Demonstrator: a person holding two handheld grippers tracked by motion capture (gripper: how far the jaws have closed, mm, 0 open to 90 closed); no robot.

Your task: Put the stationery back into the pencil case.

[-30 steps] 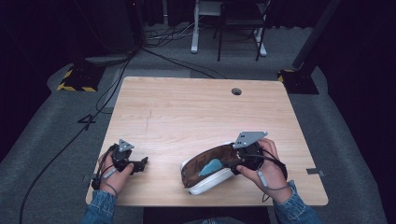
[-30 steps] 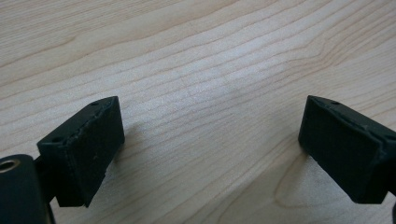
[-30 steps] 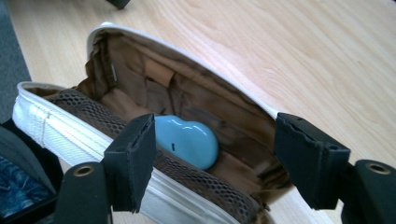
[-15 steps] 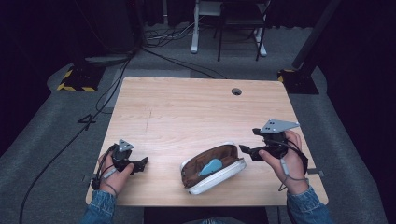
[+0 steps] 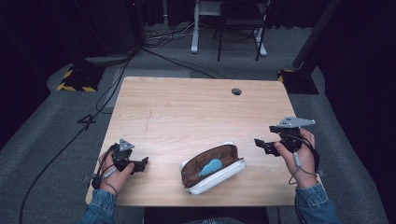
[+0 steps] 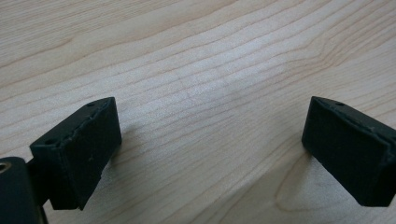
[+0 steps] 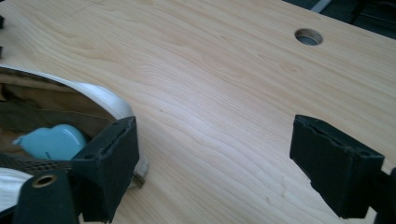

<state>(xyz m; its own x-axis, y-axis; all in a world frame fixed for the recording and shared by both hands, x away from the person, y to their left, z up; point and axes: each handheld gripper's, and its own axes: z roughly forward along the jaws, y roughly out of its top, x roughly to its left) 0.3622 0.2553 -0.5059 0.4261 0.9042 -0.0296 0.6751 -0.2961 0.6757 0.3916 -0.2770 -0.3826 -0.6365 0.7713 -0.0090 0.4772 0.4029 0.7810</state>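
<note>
A white pouch with a brown lining lies open near the table's front edge, a light blue object inside it. The same pouch and blue object sit at the left of the right gripper view. My right gripper hovers to the pouch's right, near the table's right edge; its jaws have just been opening and stand open with nothing between them. My left gripper rests at the front left, open over bare wood.
The wooden table has a round cable hole at its back right. Behind the table stand a chair and desk legs on a dark floor, with cables trailing at the left.
My right gripper has let go of the pouch and drawn away to the right. The pouch now lies flatter on the table. The left gripper has stayed put.
</note>
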